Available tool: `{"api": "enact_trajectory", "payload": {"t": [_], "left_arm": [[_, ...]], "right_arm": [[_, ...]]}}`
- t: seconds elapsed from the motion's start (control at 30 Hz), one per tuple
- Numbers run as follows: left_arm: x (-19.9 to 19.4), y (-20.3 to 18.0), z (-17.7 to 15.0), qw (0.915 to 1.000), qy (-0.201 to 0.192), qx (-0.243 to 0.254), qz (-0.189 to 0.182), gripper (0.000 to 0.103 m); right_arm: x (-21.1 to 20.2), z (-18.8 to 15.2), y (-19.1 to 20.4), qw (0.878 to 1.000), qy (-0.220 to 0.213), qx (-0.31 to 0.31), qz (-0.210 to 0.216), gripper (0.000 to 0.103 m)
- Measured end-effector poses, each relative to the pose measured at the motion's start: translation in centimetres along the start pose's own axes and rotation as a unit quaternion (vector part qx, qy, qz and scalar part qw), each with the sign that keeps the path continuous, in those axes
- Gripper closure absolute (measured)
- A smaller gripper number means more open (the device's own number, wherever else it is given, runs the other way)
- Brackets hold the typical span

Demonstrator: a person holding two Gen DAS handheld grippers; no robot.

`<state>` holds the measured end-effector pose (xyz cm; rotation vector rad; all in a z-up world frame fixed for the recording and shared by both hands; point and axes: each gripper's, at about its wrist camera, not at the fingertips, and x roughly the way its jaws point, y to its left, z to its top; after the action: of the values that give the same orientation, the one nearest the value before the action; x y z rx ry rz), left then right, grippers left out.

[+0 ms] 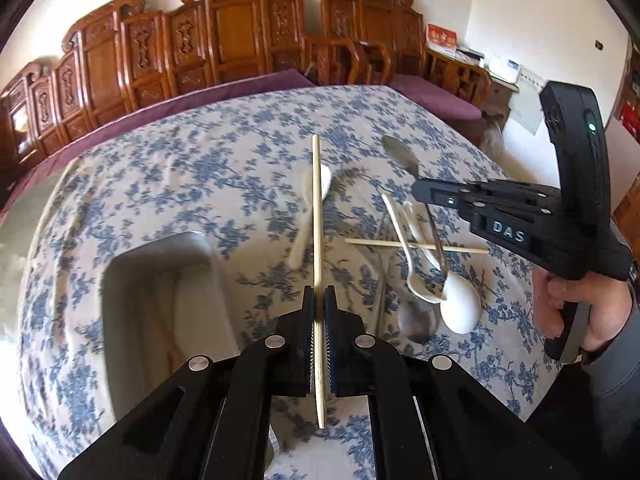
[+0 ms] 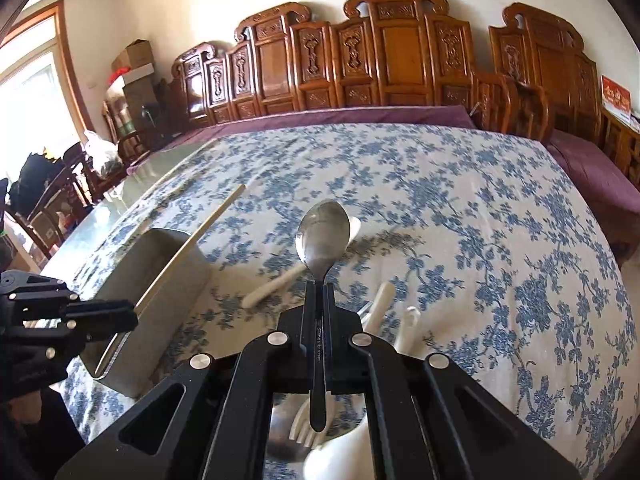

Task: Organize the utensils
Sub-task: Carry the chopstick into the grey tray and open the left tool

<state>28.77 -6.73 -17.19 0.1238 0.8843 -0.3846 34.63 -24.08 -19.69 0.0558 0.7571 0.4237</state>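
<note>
Left hand-held gripper (image 1: 319, 300) clamped on light, stiff bamboo chopstick (image 1: 317, 208) near its end, right hand-held gripper (image 2: 319, 292) clamped on slick steel spoon (image 2: 322, 236) at the handle.

- A blue floral tablecloth (image 2: 460, 208) covers the tabletop.
- Carved wooden chairs (image 2: 396, 52) line the wall at 12 o'clock.
- A purple cushion (image 2: 340, 116) lies before them.
- Cardboard boxes (image 2: 134, 64) stack at 10 o'clock beside a window (image 2: 28, 80).
</note>
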Motion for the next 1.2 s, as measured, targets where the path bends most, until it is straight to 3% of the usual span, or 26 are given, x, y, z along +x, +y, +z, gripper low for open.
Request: {"api": "enact_trajectory", "payload": {"t": [0.6,1.2], "left_arm": [[-3.4,5.3,-3.6,0.9973,-0.009,-0.054,0.050,0.099],[0.5,9.5,-6.9,0.9923,0.048,-0.088,0.073,0.099]], "right_arm": [[-2.3,-1.8,4.6,1.000,-0.015,-0.012,0.019,0.099],[-0.9,-2.3,7.3,0.999,-0.002,-0.035,0.036,0.099]]}}
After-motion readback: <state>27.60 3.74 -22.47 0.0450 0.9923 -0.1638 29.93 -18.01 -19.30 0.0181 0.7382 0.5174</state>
